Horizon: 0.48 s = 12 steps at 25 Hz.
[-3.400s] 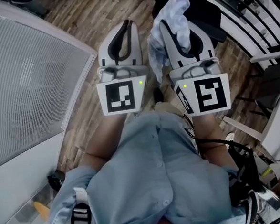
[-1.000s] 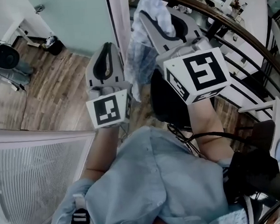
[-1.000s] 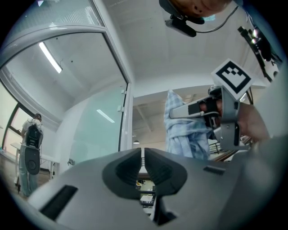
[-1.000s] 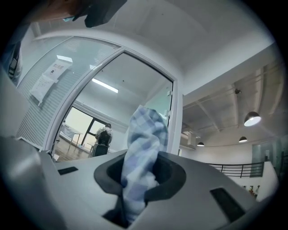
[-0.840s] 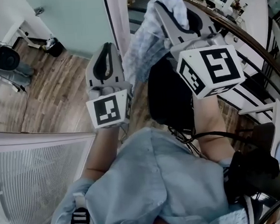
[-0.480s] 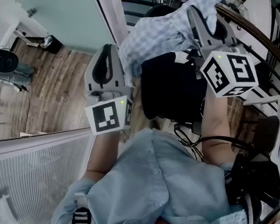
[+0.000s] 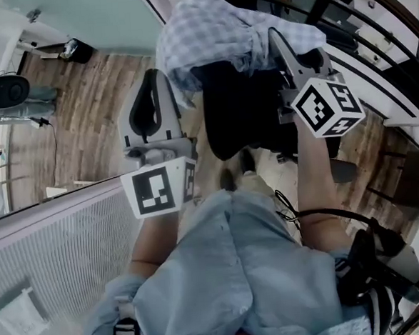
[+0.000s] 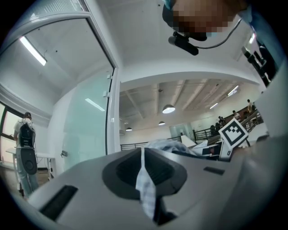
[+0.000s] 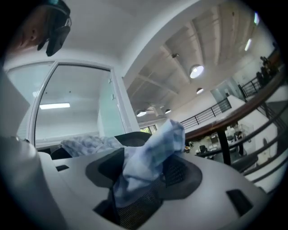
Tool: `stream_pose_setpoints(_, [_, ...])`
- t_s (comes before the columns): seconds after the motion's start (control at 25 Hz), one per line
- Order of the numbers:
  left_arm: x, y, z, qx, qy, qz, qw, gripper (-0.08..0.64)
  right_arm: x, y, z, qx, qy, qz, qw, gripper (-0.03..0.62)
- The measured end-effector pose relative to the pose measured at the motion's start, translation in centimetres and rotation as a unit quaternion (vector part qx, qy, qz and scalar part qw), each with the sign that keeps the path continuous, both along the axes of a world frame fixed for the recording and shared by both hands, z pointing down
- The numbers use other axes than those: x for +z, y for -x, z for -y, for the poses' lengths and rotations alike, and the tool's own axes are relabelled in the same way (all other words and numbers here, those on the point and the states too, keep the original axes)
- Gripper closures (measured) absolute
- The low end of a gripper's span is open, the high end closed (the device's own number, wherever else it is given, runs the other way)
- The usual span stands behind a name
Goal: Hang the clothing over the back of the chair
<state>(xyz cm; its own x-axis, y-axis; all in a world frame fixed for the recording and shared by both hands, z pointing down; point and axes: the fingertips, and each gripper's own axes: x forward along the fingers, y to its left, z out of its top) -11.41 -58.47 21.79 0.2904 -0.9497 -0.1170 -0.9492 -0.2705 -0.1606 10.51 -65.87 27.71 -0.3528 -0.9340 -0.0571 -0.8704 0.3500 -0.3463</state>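
Checked garment [image 7: 210, 23]: pale blue-and-white cloth, draped in loose bunches over the top of the chair back; one end reaches toward each gripper.
Chair [image 7: 231, 115]: black office chair with a mesh back. In the head view its back stands between the two grippers, and the garment covers its upper edge.
Left gripper [image 8: 142, 152]: jaws closed together, pinching a thin fold of the garment's edge, which hangs down between them as a narrow strip. The gripper lies just left of the chair back.
Right gripper [image 9: 148, 168]: jaws opening. A crumpled bunch of the garment stands loosely between them and rises above them. The chair's mesh shows through the gap below the cloth, and the pads do not press on it. The gripper lies at the right end of the chair back's top.
Marker cubes [image 7: 157, 190]: one on each gripper, with black-and-white square patterns facing the head camera.
Person's shirt [image 7: 231, 269]: light blue and buttoned, filling the lower head view, with a bare forearm leading up to each gripper.
Floor [image 7: 89, 86]: wood-plank boards, seen left of the chair.
Railing [image 7: 378, 22]: dark bars under a curved handrail, at the upper right beyond the chair.
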Motion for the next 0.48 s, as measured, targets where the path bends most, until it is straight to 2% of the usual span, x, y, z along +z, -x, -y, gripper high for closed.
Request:
stream_pose_setpoints(0.16, [1.2, 0.0, -0.6, 0.007, 0.013, 0.008, 0.9999, 0.534, 2.5, -1.2, -1.2, -0.005, 0.009, 0.105, 0.994, 0.253])
stream_pose_setpoints(0.24, [1.4, -0.3, -0.8, 0.016, 0.014, 0.009, 0.9997, 0.534, 3.4, -1.9, -1.8, -0.002, 0.011, 0.145, 0.989, 0.230])
stream_pose_setpoints(0.48, [1.1, -1.3, -2.1, 0.051, 0.008, 0.000, 0.9987, 0.534, 4.7, -3.6, -4.6, 0.046, 0.027, 0.174, 0.983, 0.230])
